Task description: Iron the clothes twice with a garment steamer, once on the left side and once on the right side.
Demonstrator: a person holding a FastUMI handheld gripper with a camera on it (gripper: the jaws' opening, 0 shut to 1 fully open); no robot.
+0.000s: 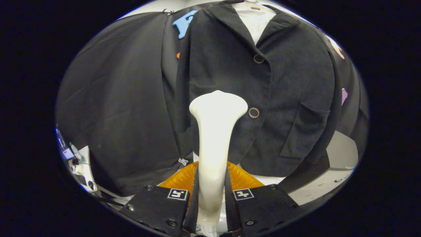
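Steamer [215, 131] in the claw [212, 194]: we see both fingers pressed against the sides of its pale handle, pinching it, with the wide head reaching out well beyond the fingertips toward the garment. The dark jacket [230, 82] hangs on a form straight ahead, its two buttons [253, 112] running down the front closure, a patch pocket [302, 131] on the right panel. The steamer head sits in front of the left panel, just left of the lower button, at about mid-height of the jacket. Whether it touches the cloth we cannot tell from this angle.

We judge that the left-side pass is the step in hand, with the head somewhere in the middle of its stroke. The right panel, beyond the buttons, looks like the stroke yet to come.

Next, we would need to run the head along the left panel, keeping it flat and close to the fabric, then carry it across the closure to the pocket side without snagging the buttons or the lapel [227, 23]. A bench [315, 191] lies low to the right, under the hem.
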